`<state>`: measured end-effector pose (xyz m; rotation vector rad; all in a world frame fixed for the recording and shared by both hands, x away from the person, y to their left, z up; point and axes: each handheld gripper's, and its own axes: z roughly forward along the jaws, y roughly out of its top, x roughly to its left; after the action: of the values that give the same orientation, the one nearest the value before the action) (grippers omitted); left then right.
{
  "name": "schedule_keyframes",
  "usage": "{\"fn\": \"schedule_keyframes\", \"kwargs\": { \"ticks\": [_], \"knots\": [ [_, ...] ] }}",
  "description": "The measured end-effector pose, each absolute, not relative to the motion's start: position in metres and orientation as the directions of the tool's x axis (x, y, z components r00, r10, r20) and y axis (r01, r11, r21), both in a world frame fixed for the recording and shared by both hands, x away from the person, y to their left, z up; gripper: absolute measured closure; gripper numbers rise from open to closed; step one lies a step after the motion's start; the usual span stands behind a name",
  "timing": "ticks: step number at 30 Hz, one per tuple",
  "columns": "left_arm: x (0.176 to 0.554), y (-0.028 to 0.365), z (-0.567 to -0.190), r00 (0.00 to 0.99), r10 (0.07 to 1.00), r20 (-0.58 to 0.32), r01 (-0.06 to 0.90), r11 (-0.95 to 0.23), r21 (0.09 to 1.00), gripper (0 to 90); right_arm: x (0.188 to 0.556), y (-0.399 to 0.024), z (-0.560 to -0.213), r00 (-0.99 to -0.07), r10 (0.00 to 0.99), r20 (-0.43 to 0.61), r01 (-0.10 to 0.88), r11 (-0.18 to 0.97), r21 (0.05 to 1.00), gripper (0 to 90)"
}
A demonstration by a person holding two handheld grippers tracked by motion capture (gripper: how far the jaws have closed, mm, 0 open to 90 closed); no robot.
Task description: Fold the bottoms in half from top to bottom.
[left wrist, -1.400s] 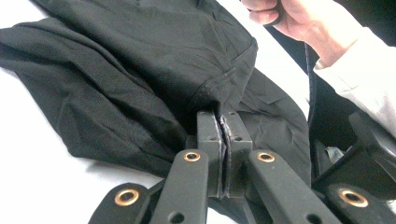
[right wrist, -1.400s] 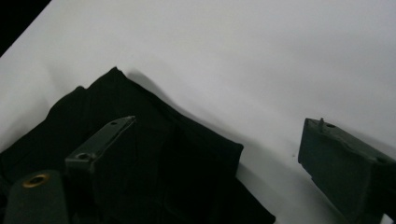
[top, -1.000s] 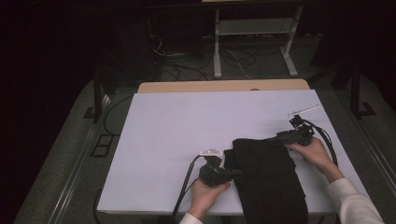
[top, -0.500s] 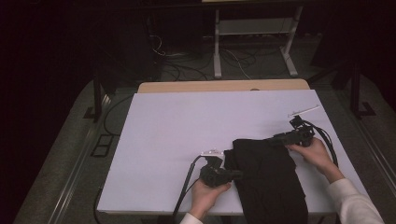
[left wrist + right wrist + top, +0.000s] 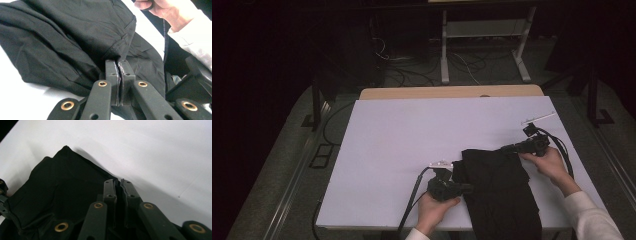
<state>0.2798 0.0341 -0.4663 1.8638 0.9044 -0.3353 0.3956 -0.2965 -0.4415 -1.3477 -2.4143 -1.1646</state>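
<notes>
the black cloth (image 5: 499, 192) lies on the near right part of the white table (image 5: 412, 140), its near end hanging over the edge by the person. the left gripper (image 5: 464, 188) is clenched on a seamed fold at the cloth's left edge; in the left gripper view its jaws sit tight together with cloth (image 5: 75, 37) pinched between them. the right gripper (image 5: 507, 148) has just been closing on the far right corner, and in the right gripper view its jaws meet over the cloth's (image 5: 62, 185) edge, so both seem to hold it. the step looks like spreading or folding the cloth. to do it well, check that each grip has a full bite of fabric, then lift both hands together, level, keeping the edge between them taut so it neither sags nor slips out.
</notes>
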Motion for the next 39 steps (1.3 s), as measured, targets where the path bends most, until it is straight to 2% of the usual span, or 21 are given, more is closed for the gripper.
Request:
{"fn": "schedule_keyframes", "kwargs": {
  "ticks": [13,21,31,33,39],
  "knots": [
    [0.278,0.032,-0.468,0.683,0.443,-0.581,0.713,-0.234,0.661,85.4,0.368,-0.304,-0.417,-0.555,0.596,0.58,0.793,0.168,0.586,83.5],
    [0.276,0.033,-0.468,0.686,0.447,-0.574,0.71,-0.238,0.663,82.7,0.343,-0.307,-0.405,-0.57,0.555,0.606,0.779,0.131,0.613,83.6],
    [0.277,0.045,-0.467,0.684,0.439,-0.583,0.711,-0.219,0.668,66.6,0.319,-0.295,-0.403,-0.609,0.53,0.59,0.763,0.19,0.617,83.7],
    [0.277,0.048,-0.466,0.679,0.445,-0.583,0.713,-0.212,0.668,61.0,0.31,-0.294,-0.402,-0.616,0.525,0.588,0.761,0.204,0.616,83.7],
    [0.28,0.056,-0.462,0.67,0.474,-0.571,0.708,-0.179,0.683,52.8,0.299,-0.296,-0.404,-0.619,0.521,0.588,0.762,0.216,0.61,83.7]
  ]
}}
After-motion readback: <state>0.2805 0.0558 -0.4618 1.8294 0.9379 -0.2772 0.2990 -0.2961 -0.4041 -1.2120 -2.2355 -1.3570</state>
